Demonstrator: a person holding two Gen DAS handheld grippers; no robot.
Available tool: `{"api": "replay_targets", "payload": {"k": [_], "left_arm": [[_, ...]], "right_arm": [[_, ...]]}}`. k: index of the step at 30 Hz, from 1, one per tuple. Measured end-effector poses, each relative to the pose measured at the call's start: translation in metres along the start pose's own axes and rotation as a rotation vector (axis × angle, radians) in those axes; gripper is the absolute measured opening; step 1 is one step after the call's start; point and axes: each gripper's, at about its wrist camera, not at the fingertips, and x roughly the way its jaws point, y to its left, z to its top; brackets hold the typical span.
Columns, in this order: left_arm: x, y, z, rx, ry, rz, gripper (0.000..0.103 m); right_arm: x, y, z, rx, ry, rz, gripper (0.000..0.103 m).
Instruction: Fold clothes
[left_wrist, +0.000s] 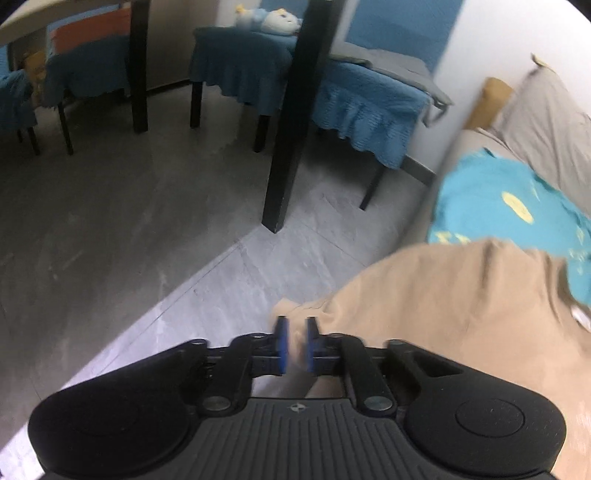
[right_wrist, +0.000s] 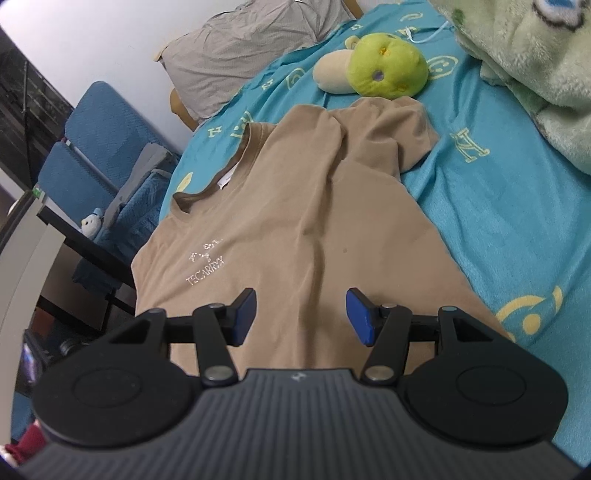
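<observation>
My left gripper nearly shut, pinching tan T-shirt edge at bed side. Right gripper wide open, empty. Keep pull even, avoid bunching.

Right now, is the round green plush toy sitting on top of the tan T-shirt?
No, the round green plush toy lies on the turquoise bedsheet just beyond the tan T-shirt.

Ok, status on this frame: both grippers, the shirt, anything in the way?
Left gripper shut on tan T-shirt edge. Right gripper open above shirt body. Green plush toy touching the far sleeve.
</observation>
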Motion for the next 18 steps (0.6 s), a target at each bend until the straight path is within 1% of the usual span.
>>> {"api": "replay_targets", "payload": {"k": [1,2,4,5,7,8,9,11,14,17,18], "left_arm": [[-0.012,0.001,-0.007,0.021,0.029,-0.018,0.043],[-0.024,0.002,-0.014,0.043,0.059,-0.036,0.043],[-0.051,0.004,-0.03,0.079,0.123,-0.084,0.055],[-0.07,0.008,-0.043,0.092,0.162,-0.111,0.064],[-0.102,0.012,-0.069,0.123,0.236,-0.132,0.071],[-0.118,0.014,-0.082,0.139,0.272,-0.141,0.078],[-0.133,0.015,-0.096,0.155,0.309,-0.15,0.082],[-0.156,0.017,-0.122,0.196,0.393,-0.166,0.082],[-0.182,0.016,-0.159,0.259,0.486,-0.175,0.081],[-0.199,0.008,-0.191,0.353,0.546,-0.172,0.079],[-0.204,0.007,-0.2,0.39,0.554,-0.159,0.077]], "right_arm": [[-0.001,0.001,0.0,-0.007,-0.004,-0.001,0.058],[-0.002,0.002,0.001,-0.012,-0.009,0.001,0.058],[-0.007,0.004,0.002,-0.021,-0.022,0.005,0.058],[-0.01,0.005,0.003,-0.025,-0.029,0.006,0.058],[-0.017,0.006,0.003,-0.028,-0.043,0.013,0.058],[-0.023,0.007,0.004,-0.03,-0.052,0.017,0.058],[-0.028,0.008,0.004,-0.033,-0.062,0.022,0.058],[-0.04,0.01,0.004,-0.038,-0.082,0.03,0.058],[-0.058,0.012,0.003,-0.048,-0.113,0.029,0.058],[-0.075,0.011,0.0,-0.059,-0.137,0.013,0.058],[-0.08,0.01,-0.002,-0.061,-0.143,0.01,0.058]]}}
